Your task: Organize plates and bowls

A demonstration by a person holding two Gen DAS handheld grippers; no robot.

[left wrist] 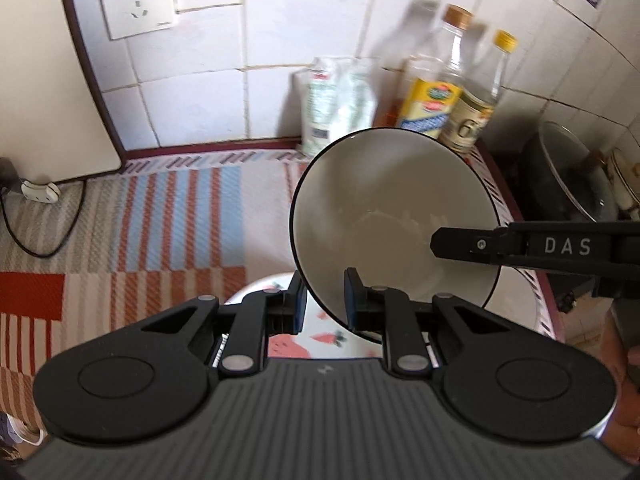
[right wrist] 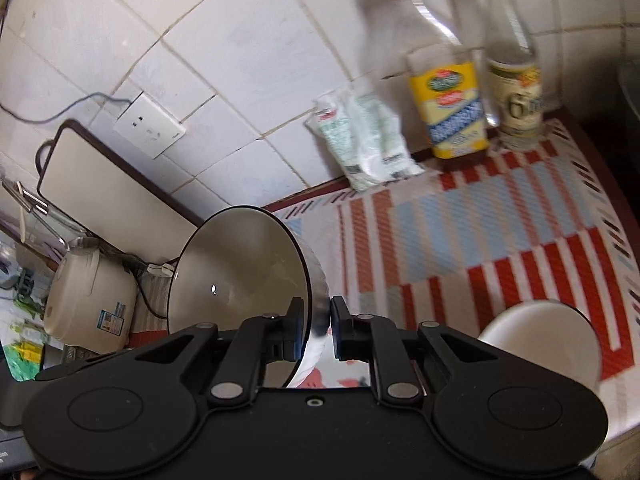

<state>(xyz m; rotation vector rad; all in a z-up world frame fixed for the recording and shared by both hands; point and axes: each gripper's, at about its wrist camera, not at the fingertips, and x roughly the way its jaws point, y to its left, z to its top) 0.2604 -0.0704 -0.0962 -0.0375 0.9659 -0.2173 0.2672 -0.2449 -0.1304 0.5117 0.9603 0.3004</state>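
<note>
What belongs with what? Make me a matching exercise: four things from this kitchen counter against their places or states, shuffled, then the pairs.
1 white black-rimmed bowl
2 gold-capped clear bottle with yellow label
3 white-and-green plastic bag
4 white wall socket

A leaning against the tiled wall
B mounted on a tile
C rim pinched by the left gripper
D upright beside a yellow-capped bottle

Pairs: 1-C, 2-D, 3-A, 4-B

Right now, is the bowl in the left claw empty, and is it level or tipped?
Empty and tipped: the bowl shows a bare white inside, mouth tilted toward the camera, rim pinched by the left claw.
</note>
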